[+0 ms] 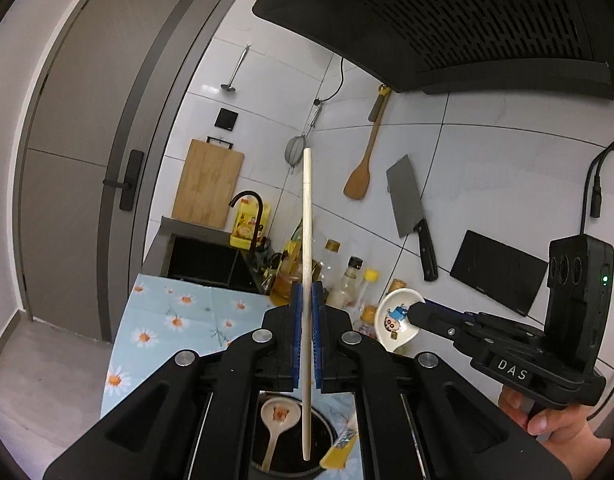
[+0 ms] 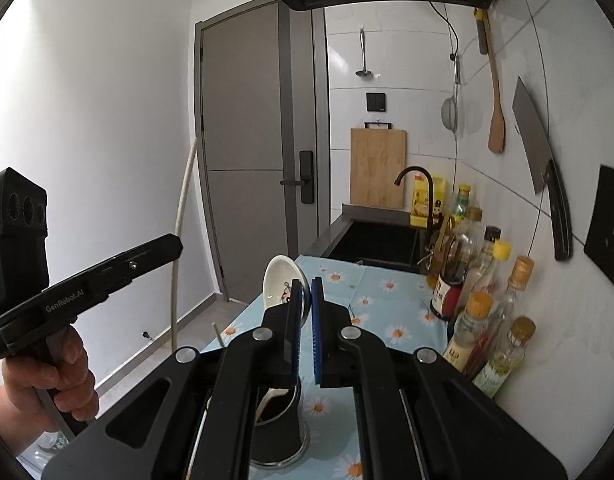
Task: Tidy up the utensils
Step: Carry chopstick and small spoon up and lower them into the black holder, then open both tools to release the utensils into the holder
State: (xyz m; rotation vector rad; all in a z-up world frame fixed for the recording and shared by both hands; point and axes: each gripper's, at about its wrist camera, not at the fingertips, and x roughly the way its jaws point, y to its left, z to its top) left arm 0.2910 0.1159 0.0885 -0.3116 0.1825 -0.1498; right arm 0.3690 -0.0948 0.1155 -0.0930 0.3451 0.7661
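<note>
My left gripper [image 1: 307,292] is shut on a long pale chopstick [image 1: 307,216], held upright over a dark utensil holder [image 1: 323,432] that contains a pale spoon [image 1: 278,416] and a yellow-handled tool [image 1: 341,448]. The chopstick also shows in the right wrist view [image 2: 182,216]. My right gripper [image 2: 306,286] is shut on a white ceramic spoon with a cartoon print [image 2: 281,286], above the same holder [image 2: 281,428]. That spoon and the right gripper [image 1: 415,312] show in the left wrist view [image 1: 395,318].
The counter has a blue daisy-print cover [image 2: 387,300]. Several bottles [image 2: 479,280] line the tiled wall. A cleaver [image 1: 411,216], wooden spatula [image 1: 365,160], strainer [image 1: 297,152] and cutting board [image 1: 209,184] hang or lean there. A sink [image 1: 203,256] lies beyond.
</note>
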